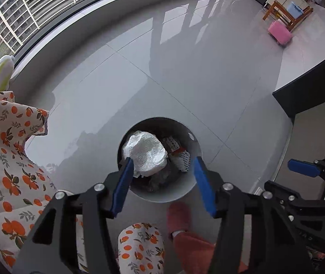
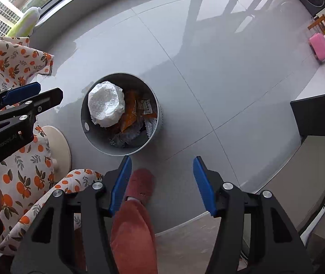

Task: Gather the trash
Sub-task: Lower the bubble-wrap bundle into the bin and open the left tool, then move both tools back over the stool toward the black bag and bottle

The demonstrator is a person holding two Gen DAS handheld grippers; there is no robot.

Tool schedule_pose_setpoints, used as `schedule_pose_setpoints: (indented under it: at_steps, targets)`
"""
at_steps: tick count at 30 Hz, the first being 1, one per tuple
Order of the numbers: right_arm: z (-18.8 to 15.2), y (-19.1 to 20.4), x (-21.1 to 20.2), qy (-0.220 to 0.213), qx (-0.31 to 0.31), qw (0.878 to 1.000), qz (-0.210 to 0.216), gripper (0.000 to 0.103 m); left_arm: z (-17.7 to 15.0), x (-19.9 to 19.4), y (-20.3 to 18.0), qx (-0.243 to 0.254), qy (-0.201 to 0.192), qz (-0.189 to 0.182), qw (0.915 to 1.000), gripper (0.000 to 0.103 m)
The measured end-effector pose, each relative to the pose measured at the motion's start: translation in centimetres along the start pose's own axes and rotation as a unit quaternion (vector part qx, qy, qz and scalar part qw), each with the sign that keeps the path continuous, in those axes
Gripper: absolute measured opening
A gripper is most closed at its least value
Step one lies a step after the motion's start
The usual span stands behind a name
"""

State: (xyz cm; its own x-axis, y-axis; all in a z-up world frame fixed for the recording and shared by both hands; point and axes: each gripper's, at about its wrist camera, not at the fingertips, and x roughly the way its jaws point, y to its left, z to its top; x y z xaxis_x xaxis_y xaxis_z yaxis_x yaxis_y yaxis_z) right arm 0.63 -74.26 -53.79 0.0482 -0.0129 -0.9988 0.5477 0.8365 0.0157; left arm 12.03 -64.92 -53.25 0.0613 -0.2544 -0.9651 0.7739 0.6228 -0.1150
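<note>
Left wrist view: the left gripper (image 1: 163, 180) points steeply down over a round grey trash bin (image 1: 194, 146) standing on the glossy grey tiled floor (image 1: 162, 68). Its jaws stand apart with nothing between the blue pads (image 1: 122, 187). Inside the bin, a crumpled white paper towel (image 1: 145, 153) lies on top of printed snack wrappers (image 1: 176, 147). An orange-print fabric (image 1: 4, 155) fills the left edge; a red slipper (image 1: 178, 217) sits just below the bin. The right gripper's blue finger shows at the right edge.

Right wrist view: the right gripper (image 2: 162, 182) points down at bare floor beside the bin (image 2: 160, 118) — jaws apart, empty. The paper towel (image 2: 106, 104) rests in the bin's left half, against orange wrappers (image 2: 130, 114). The left gripper (image 2: 28, 96) enters from the left, near the bin rim. A pink case (image 2: 320, 45) stands well apart, upper right.
</note>
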Motion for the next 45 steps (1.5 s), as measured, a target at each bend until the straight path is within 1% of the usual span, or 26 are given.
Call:
schedule_pose_setpoints:
  at_steps: [3, 7, 10, 13, 16, 19, 21, 25, 28, 31, 33, 36, 40, 42, 45]
  targets:
    - [0.0, 0.3, -0.7, -0.006, -0.005, 1.000, -0.001, 0.054, -0.2, -1.1, -0.2, -0.003, -0.006, 0.001, 1.0000, 0.065]
    - [0.0, 1.2, -2.2, -0.017, -0.013, 1.000, -0.001, 0.054, -0.9, -3.4, 0.3, -0.005, -0.011, 0.014, 0.9998, 0.065]
    - [0.0, 2.5, -4.2, -0.030, -0.027, 0.999, 0.002, 0.054, -1.6, -6.2, 1.7, -0.013, -0.024, 0.025, 0.9993, 0.065]
    - [-0.2, 4.8, -6.7, -0.048, -0.047, 0.998, 0.007, 0.054, -2.7, -9.9, 3.7, -0.032, -0.041, 0.035, 0.9981, 0.065]
    - [-0.4, 7.7, -9.4, -0.068, -0.072, 0.995, 0.015, 0.054, -4.2, -14.1, 6.3, -0.056, -0.062, 0.047, 0.9954, 0.065]
    - [-0.4, 11.7, -12.2, -0.086, -0.105, 0.990, 0.024, 0.054, -6.5, -18.3, 9.6, -0.086, -0.079, 0.062, 0.9913, 0.065]
    - [-0.6, 14.8, -14.0, -0.099, -0.129, 0.986, 0.031, 0.054, -8.4, -20.9, 12.0, -0.108, -0.088, 0.073, 0.9875, 0.065]
    - [-1.5, 22.2, -17.4, -0.122, -0.183, 0.974, 0.051, 0.054, -13.2, -25.9, 17.2, -0.158, -0.103, 0.099, 0.9770, 0.065]
    - [-2.7, 28.5, -19.5, -0.134, -0.229, 0.962, 0.068, 0.054, -17.3, -29.2, 21.4, -0.198, -0.108, 0.122, 0.9664, 0.065]
    - [-4.2, 35.4, -21.2, -0.140, -0.279, 0.946, 0.087, 0.054, -22.1, -32.2, 26.0, -0.243, -0.112, 0.151, 0.9516, 0.066]
    - [-5.5, 40.1, -22.1, -0.142, -0.314, 0.934, 0.098, 0.054, -25.5, -34.0, 29.1, -0.274, -0.113, 0.174, 0.9390, 0.068]
    - [-7.4, 46.8, -23.2, -0.143, -0.359, 0.915, 0.115, 0.054, -30.4, -36.2, 33.8, -0.318, -0.113, 0.203, 0.9193, 0.069]
    - [-9.8, 55.1, -24.0, -0.142, -0.409, 0.891, 0.135, 0.054, -36.5, -38.7, 39.4, -0.371, -0.113, 0.229, 0.8929, 0.069]
    - [-10.8, 58.8, -24.3, -0.142, -0.427, 0.882, 0.143, 0.054, -39.2, -39.9, 41.8, -0.393, -0.115, 0.237, 0.8810, 0.069]
    - [-12.0, 63.7, -24.7, -0.140, -0.443, 0.872, 0.154, 0.054, -42.3, -41.2, 44.4, -0.416, -0.117, 0.247, 0.8676, 0.069]
